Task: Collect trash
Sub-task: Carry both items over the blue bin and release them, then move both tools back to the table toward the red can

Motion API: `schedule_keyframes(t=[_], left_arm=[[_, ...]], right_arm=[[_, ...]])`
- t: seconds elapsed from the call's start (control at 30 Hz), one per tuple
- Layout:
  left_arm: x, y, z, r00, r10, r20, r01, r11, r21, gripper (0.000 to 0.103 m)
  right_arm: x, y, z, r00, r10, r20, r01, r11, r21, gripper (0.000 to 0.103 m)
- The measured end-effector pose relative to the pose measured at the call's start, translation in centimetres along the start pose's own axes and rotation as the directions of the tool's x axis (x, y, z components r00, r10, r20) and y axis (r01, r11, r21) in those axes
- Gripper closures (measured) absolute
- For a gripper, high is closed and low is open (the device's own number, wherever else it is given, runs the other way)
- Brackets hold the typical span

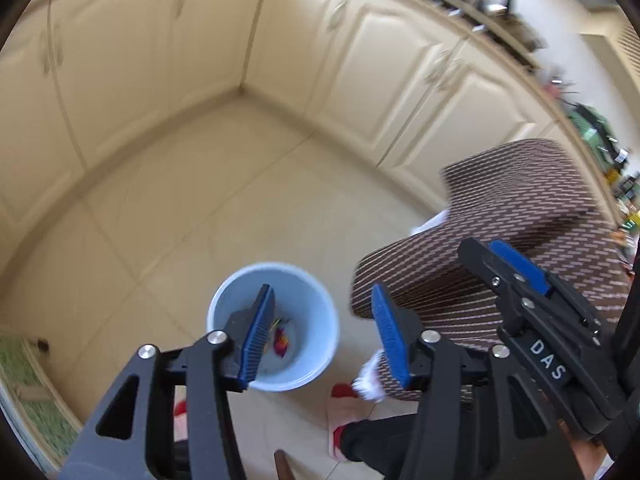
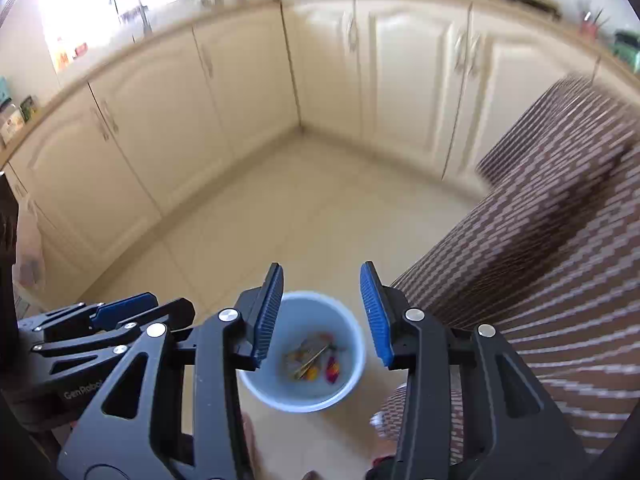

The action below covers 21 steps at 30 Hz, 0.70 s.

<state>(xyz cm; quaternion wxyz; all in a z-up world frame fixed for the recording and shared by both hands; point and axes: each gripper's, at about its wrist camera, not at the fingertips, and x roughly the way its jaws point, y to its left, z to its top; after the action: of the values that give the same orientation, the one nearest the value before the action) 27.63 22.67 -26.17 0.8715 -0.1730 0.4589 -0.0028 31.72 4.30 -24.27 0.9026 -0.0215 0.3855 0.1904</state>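
Right wrist view: right gripper (image 2: 322,312) is hanging parted and empty above the pale blue bucket (image 2: 356,364) | trash scraps (image 2: 314,360) are lying inside | left gripper (image 1: 320,336) is gaping too, holding nothing | step: drop looks finished | next: seeking further litter.

It was a home kitchen: cream panelled cabinet doors (image 2: 404,76) with metal handles met in a corner, a tabletop (image 2: 168,32) above them carried a tap (image 2: 142,10) and jars, and pale tiles covered the floor (image 2: 304,216).
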Motion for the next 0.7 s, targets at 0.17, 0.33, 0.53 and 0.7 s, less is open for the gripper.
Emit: schedule_keyframes(t=[0.17,0.33,0.53,0.7], left_arm=[[-6.2,-8.5,0.7,0.989,-0.105,0.106,0.089,0.985,0.146,0.037],[-8.8,-19.3,0.2,0.964,-0.255,0.081,0.221,0.929,0.298,0.031],[-8.1,-31.4,-0.5,0.940,-0.341,0.010,0.308,0.862,0.403,0.027],[-6.0,-39.6,-1.0,0.936,-0.348,-0.046,0.330,0.829,0.452,0.027]], right_arm=[[-11.2,-4.2,1.3,0.981,-0.090,0.172,0.088,0.996,0.020,0.060],[-20.5,-11.6,0.1,0.930,-0.240,0.280,0.213,0.969,0.125,0.055],[-27.7,-21.9,-3.0,0.863,-0.416,0.285,0.341,0.898,0.277,0.050],[-30.0,-29.7,-4.7,0.833,-0.499,0.237,0.390,0.835,0.387,0.047]])
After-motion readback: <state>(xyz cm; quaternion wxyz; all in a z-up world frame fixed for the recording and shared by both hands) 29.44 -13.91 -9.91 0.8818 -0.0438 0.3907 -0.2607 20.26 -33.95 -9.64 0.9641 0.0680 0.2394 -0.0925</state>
